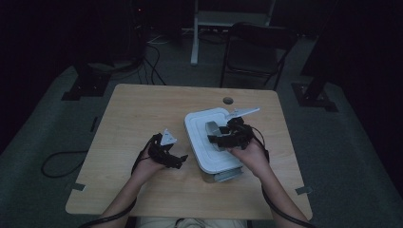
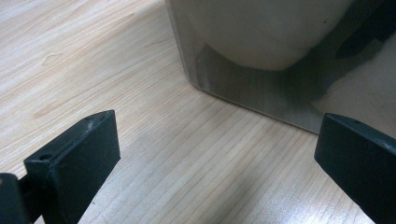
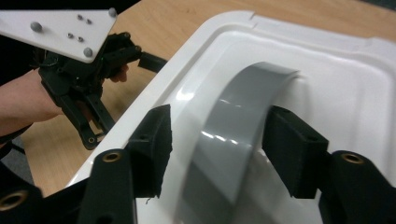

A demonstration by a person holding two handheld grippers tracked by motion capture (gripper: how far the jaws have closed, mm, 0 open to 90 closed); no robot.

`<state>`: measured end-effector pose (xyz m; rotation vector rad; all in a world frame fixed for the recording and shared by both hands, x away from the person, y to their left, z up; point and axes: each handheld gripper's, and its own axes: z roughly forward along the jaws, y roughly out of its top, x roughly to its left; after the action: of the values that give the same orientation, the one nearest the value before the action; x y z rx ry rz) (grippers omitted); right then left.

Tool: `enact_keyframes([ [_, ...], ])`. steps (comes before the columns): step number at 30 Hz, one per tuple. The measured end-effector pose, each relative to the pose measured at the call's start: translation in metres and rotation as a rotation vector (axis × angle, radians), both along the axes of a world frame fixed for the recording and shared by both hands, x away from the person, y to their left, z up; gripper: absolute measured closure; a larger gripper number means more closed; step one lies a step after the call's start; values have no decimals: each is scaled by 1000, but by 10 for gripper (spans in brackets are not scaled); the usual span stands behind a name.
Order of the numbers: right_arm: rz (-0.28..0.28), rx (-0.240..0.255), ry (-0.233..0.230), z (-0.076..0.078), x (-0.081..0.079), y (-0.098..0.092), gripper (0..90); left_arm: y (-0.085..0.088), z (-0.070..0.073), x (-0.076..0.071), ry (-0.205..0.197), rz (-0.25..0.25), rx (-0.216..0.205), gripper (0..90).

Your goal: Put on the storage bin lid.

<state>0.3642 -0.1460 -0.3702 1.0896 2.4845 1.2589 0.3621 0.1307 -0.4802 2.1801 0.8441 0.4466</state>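
A light wooden table (image 1: 142, 114) with rounded corners and a round cable hole (image 1: 228, 100) near its far edge is seen at the centre of a dimly lit room. Grey carpet (image 1: 342, 156) is laid across the floor. A dark folding chair (image 1: 256, 52) is placed at one o'clock from the table, and a pale metal stand (image 1: 209, 21) at twelve. Black cables (image 1: 152, 64) are trailed over the floor at eleven o'clock, with another loop (image 1: 57, 164) at nine. The far wall is lost in darkness.

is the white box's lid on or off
On: the white lid sits flat over the box, its grey handle between the right gripper's jaws, which stand clear of it.
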Motion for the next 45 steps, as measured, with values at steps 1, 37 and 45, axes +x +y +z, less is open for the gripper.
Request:
enact_keyframes([
  [1,-3,2,-6,2,0,-4,388,0,0,0,1,1,1,9],
  [37,-397,22,-101,-101,43,-118,128,-2,-7,14,12,59,-41,9],
  [45,-357,14,-36,-130,44,-103,128,-8,-10,18,27,52,-40,9],
])
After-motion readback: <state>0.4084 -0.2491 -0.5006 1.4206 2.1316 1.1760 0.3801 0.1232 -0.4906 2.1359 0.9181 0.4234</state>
